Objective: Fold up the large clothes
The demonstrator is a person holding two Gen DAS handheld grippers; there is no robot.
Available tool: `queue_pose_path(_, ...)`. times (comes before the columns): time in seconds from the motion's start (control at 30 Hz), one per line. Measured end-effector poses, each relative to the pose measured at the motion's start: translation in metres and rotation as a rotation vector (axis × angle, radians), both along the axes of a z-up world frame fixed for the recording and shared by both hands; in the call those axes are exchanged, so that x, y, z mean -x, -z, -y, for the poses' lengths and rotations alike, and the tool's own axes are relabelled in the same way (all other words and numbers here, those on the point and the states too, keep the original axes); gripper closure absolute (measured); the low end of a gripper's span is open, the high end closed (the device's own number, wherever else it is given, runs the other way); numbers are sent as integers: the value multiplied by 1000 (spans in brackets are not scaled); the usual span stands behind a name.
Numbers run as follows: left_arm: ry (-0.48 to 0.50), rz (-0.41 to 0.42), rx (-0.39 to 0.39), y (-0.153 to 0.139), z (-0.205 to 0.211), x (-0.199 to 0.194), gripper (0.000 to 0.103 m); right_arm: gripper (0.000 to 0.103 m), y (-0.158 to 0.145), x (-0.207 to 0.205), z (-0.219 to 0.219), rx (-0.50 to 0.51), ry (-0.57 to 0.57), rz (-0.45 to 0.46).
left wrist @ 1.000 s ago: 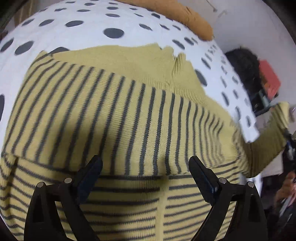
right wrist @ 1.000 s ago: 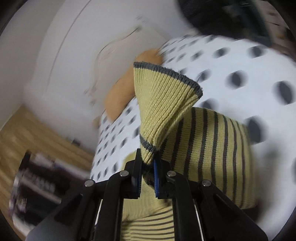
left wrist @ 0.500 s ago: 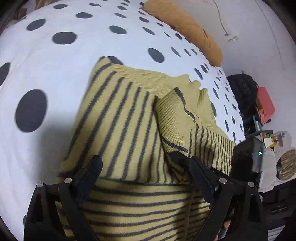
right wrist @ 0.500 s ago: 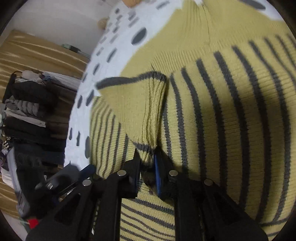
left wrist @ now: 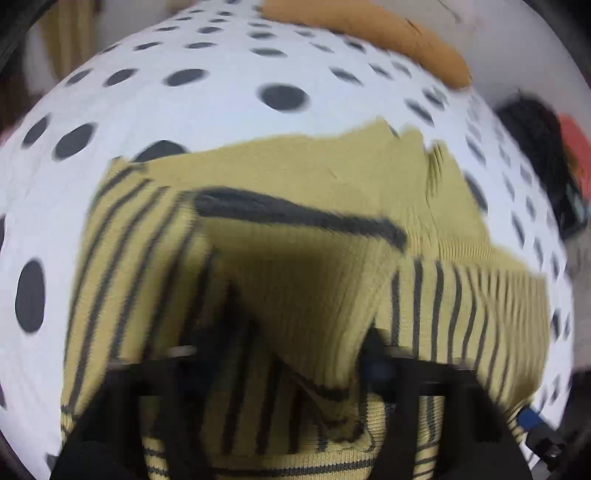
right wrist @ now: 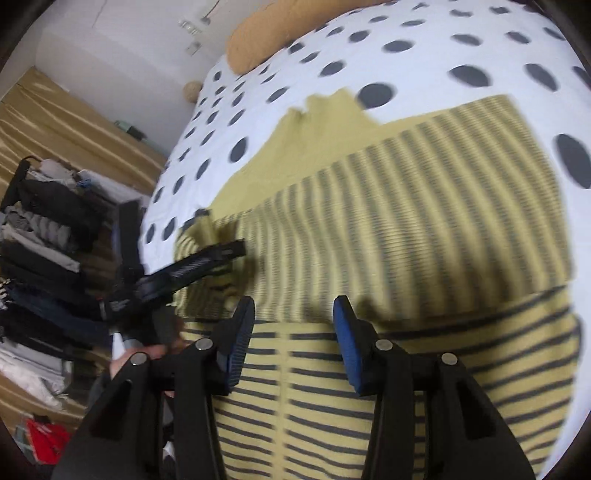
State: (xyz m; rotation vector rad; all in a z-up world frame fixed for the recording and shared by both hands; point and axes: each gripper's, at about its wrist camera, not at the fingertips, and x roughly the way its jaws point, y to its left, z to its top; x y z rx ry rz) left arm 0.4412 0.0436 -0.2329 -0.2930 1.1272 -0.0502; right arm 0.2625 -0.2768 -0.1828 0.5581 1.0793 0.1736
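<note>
A yellow sweater [left wrist: 317, 173] with dark grey stripes lies on a white bed cover with dark dots [left wrist: 221, 88]. Its sleeve cuff [left wrist: 303, 266], edged in grey, lies folded over the body. My left gripper [left wrist: 284, 354] is blurred, low over the sweater with the sleeve fabric between its spread fingers. In the right wrist view the sweater [right wrist: 424, 206] lies folded, and my right gripper [right wrist: 293, 317] is open and empty just above it. The left gripper [right wrist: 199, 264] reaches over the sweater's left edge.
An orange-brown pillow [left wrist: 373, 37] lies at the head of the bed, also in the right wrist view [right wrist: 269, 33]. A rack of dark and grey clothes [right wrist: 44, 236] stands left of the bed. Dark bags and a red item [left wrist: 569, 147] sit to the right.
My right gripper has opened and let go of the sleeve cuff, which now lies on the sweater body. My left gripper has moved in low over the laid sleeve.
</note>
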Motion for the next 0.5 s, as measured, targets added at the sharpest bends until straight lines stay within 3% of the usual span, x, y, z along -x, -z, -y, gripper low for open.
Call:
queue_pose_path(0.03,-36,3,94,-2,-17,2,92,58,-2,1,9,1,23,0)
queue_pose_path(0.07,-65,18,194,-4,-35,6,92,58,-3,3,15,0,41,2)
queue_pose_path(0.1,-81,31,219,-7,-49,9,92,58,-6,3,25,-8,69,12)
queue_pose_path(0.23,-148,55,169,-3,-95,17,91,58,-10,2,49,-6,147,28)
queue_pose_path(0.3,-154,-19,214,22,-111,16,88,58,-5,-3,62,25,196,18)
queue_pose_path(0.33,-140,-19,243,28,-115,16,88,58,0,-6,67,33,204,3)
queue_pose_path(0.43,-114,7,205,18,-115,16,88,73,31,-20,77,46,228,-87)
queue_pose_path(0.5,-139,51,208,9,-118,15,88,74,34,-19,83,1,247,-100)
